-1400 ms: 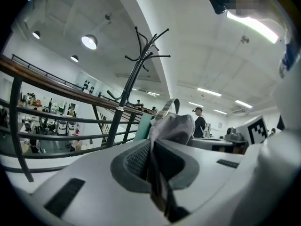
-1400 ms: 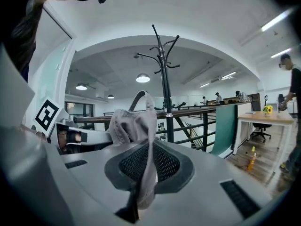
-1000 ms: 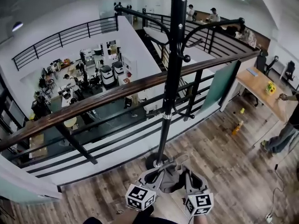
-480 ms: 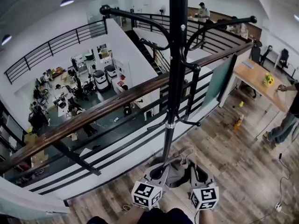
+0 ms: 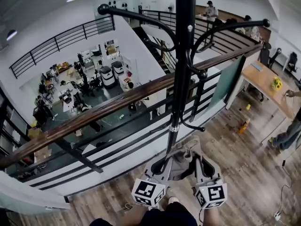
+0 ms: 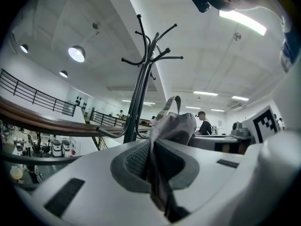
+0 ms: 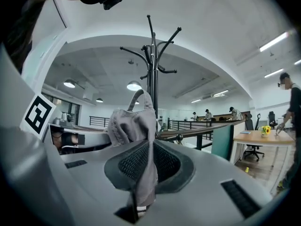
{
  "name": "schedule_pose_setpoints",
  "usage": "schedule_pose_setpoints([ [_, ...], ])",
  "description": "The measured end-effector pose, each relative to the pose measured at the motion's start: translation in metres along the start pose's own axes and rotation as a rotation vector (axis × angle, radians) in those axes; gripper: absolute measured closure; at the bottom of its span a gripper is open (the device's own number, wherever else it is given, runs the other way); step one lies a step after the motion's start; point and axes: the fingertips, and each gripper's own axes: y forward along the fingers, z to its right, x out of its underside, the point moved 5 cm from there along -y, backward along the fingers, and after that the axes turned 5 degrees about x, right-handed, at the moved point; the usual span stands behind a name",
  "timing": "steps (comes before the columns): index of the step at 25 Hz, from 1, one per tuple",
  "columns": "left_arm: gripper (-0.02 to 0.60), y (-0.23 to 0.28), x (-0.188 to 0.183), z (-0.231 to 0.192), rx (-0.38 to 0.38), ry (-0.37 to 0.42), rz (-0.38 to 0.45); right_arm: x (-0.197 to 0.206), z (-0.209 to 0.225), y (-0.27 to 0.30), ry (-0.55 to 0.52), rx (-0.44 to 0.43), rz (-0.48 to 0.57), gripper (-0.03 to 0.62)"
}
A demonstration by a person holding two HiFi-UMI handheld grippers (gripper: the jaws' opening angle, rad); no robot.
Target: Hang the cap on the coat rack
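Note:
A grey cap point(image 5: 181, 158) hangs stretched between my two grippers, low in the head view and just in front of the black coat rack point(image 5: 182, 74). My left gripper point(image 5: 163, 164) is shut on one edge of the cap point(image 6: 173, 125), with fabric pinched in its pads. My right gripper point(image 5: 201, 163) is shut on the other edge, the cap point(image 7: 133, 123) bunched above its jaws. The rack's curved hooks point(image 5: 141, 17) spread high above both grippers. In both gripper views the rack point(image 6: 141, 79) point(image 7: 152, 60) stands straight ahead, past the cap.
A railing with a wooden handrail point(image 5: 103, 108) runs right behind the rack, with an open drop to a lower floor beyond. A wooden desk point(image 5: 268, 88) stands at the right, and a person's leg point(image 5: 286, 136) shows near it. Wood plank floor point(image 5: 244, 173) lies underfoot.
The rack has come closer and more upright in the head view. Both grippers, still holding the cap, have risen a little toward the pole and now cover its base.

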Motion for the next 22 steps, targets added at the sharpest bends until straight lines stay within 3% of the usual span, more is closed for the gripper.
schedule_pose_setpoints([
  [8, 0.56, 0.006, -0.066, 0.004, -0.046, 0.079, 0.168, -0.071, 0.011, 0.009, -0.078, -0.106, 0.167, 0.553],
  [15, 0.56, 0.011, -0.118, 0.006, -0.053, 0.165, 0.289, -0.12, 0.014, 0.018, -0.11, -0.148, 0.313, 0.554],
  [22, 0.56, 0.014, -0.162, 0.01, -0.05, 0.19, 0.394, -0.162, 0.019, 0.017, -0.189, -0.169, 0.387, 0.554],
])
